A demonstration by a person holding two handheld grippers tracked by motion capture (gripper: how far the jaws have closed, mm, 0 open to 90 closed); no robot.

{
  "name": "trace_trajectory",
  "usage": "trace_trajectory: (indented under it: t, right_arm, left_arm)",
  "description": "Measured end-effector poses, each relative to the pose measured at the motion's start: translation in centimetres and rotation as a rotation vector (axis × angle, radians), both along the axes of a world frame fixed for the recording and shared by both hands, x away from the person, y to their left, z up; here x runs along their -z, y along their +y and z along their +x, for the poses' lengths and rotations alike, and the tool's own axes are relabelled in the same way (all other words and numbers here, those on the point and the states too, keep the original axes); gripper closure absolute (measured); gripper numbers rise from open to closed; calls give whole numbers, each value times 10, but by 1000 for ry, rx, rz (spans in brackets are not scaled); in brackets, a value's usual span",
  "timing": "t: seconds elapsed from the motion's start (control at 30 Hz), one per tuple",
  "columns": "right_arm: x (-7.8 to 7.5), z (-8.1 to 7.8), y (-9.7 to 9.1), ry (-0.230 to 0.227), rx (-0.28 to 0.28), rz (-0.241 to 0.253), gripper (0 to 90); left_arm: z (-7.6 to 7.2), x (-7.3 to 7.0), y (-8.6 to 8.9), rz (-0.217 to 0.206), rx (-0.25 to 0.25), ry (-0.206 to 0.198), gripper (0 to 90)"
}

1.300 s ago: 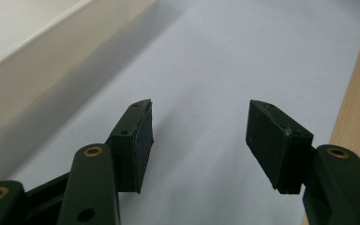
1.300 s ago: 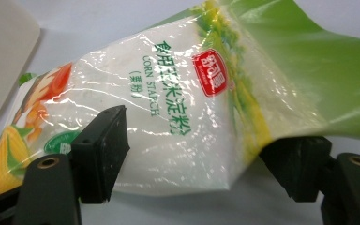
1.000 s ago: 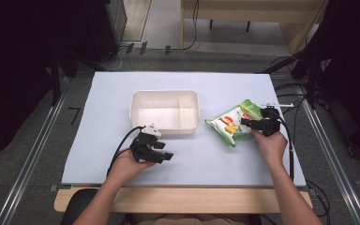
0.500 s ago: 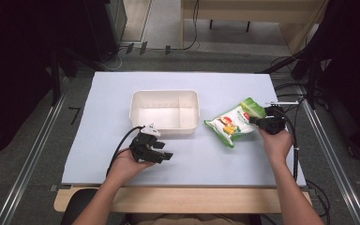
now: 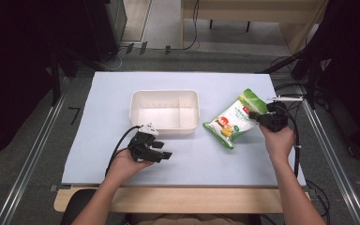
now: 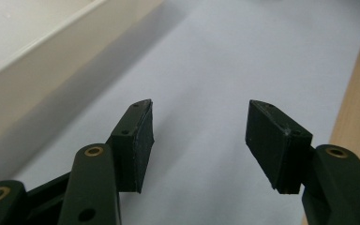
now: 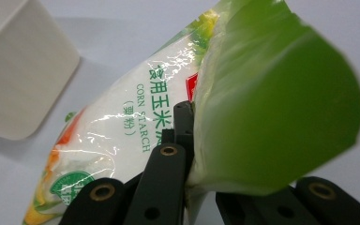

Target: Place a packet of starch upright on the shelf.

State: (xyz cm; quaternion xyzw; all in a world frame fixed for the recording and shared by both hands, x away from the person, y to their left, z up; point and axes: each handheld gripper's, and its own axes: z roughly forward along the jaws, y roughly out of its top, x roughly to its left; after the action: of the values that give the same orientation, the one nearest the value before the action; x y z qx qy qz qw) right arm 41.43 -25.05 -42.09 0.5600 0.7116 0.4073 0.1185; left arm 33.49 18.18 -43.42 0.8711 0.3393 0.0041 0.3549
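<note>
The corn starch bag [image 5: 234, 121] lies on the right half of the desk [image 5: 93, 140], just right of the white tray [image 5: 165, 111] and apart from it by a narrow strip of the desk's pale blue top. It is a clear and white pouch with green print, a picture of corn at its lower end and a broad green flap at its top end. In the right gripper view the same corn starch bag [image 7: 136, 140] slants away from the camera, and its green top folds over toward the lens.

The right gripper [image 5: 265, 120] has its jaws closed together on that green top edge; they have just been closing, with the bag's edge between them. The right gripper [image 7: 190, 140] shows one black jaw pressed flat against the film, while the other is hidden behind the flap. The right hand [image 5: 277, 140] holds it from the near side.

The left gripper [image 5: 161, 151] sits low over the desk in front of the tray's near left corner, held in the left hand [image 5: 124, 165]. The left gripper [image 6: 199, 136] has its jaws wide apart with only bare desk between them, and the tray's wall [image 6: 51, 61] runs along beside it.
</note>
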Motion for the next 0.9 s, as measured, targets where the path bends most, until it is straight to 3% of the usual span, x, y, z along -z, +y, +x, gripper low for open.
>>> trace_trajectory:
  t: [0.5, 0.9]
  right_arm:
    - [-46, -12, 19, -61, -90, 7, 900]
    - [-88, -17, 47, -92, -217, -17, 900]
  left_arm:
    - [-1, -1, 1, -4, 7, -5, 426]
    - [1, -1, 3, -15, -6, -8, 424]
